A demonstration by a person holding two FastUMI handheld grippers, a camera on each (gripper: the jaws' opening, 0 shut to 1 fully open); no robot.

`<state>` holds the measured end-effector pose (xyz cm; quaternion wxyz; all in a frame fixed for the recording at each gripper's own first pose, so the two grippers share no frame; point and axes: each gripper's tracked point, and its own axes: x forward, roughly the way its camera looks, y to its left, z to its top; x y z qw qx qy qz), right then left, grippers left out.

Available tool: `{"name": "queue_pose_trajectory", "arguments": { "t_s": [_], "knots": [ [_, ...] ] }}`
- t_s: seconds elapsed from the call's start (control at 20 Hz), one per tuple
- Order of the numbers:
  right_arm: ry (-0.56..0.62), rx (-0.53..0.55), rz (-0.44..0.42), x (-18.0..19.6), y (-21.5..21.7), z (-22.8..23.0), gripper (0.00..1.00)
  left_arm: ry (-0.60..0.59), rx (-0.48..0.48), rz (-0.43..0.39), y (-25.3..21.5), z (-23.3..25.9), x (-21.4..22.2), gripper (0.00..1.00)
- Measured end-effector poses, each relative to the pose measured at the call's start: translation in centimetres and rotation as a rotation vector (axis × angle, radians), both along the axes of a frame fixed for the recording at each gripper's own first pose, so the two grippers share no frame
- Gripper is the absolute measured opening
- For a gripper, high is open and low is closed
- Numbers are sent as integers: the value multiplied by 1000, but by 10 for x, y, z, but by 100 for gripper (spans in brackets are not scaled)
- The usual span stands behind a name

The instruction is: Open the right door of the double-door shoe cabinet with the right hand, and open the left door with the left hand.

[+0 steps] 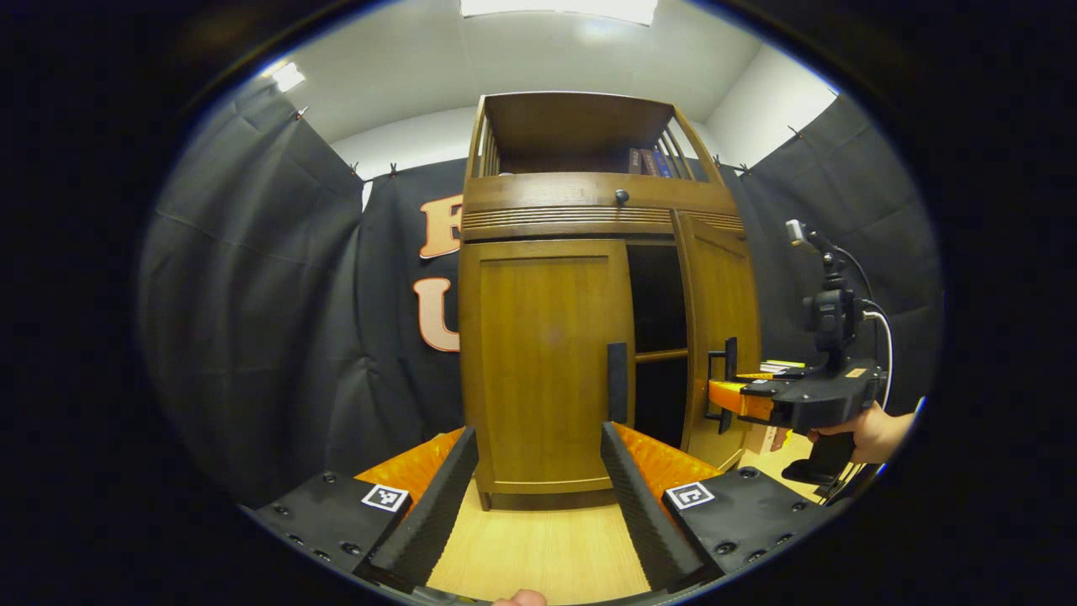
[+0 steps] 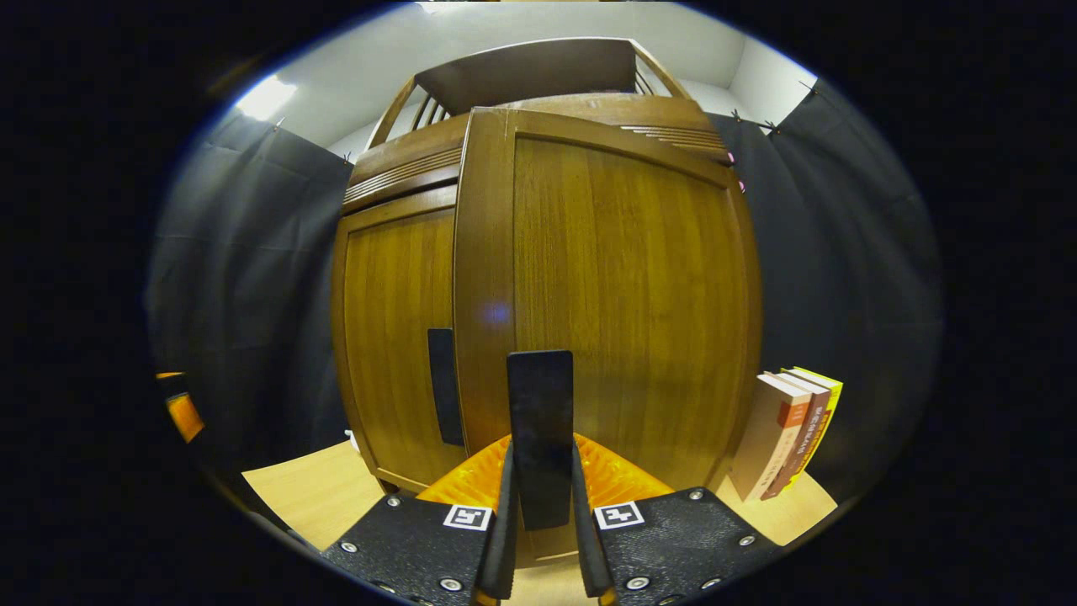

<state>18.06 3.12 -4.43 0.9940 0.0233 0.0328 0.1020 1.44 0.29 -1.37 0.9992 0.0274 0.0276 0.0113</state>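
On the pale wooden floor [image 1: 538, 547] of the booth stood the double-door shoe cabinet [image 1: 589, 210], its open top shelf holding a few books [image 1: 648, 162] and a small dark knob [image 1: 621, 196] set in the band beneath it. The black cloth wall [image 1: 252, 295] hung behind and to both sides.

The left door [image 1: 547, 362] was closed flat against the cabinet front, its dark vertical handle [image 1: 618, 383] near the inner edge. The right door [image 1: 719, 337] stood swung outward, leaving a dark gap with a shelf edge between the two doors. In the right gripper view that right door [image 2: 623, 303] loomed close, and a few books [image 2: 787, 429] leaned upright on the floor just beside the cabinet's right side.

The right gripper [image 2: 543, 505] was clenched on the right door's handle [image 2: 540, 421], both fingers pressing its lower part from either side. In the left gripper view the same right gripper [image 1: 740, 396] appeared at the door's edge, held by a hand [image 1: 867, 429].

The left gripper [image 1: 538, 497] hung released in front of the left door, its fingers [image 1: 437, 497] spread wide and holding nothing, apart from the cabinet and level with its lower edge, the left door's handle lying just above the right-hand finger.
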Motion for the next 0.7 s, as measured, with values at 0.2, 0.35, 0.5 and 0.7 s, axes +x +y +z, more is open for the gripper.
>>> {"name": "queue_pose_trajectory", "arguments": {
  "t_s": [0.2,0.35,0.5,0.7],
  "knots": [
    [0,-9,-33,-29,-27,1,30,0,-15,-40,-24,-2,1,94],
    [-2,-35,-56,-44,-50,3,30,11,-21,-59,-37,-7,2,94],
    [17,-68,-94,-60,-76,-2,34,24,-37,-66,-45,-10,4,94],
    [21,-107,-169,-75,-118,-9,24,42,-43,-75,-53,-18,4,94]
  ]
}}
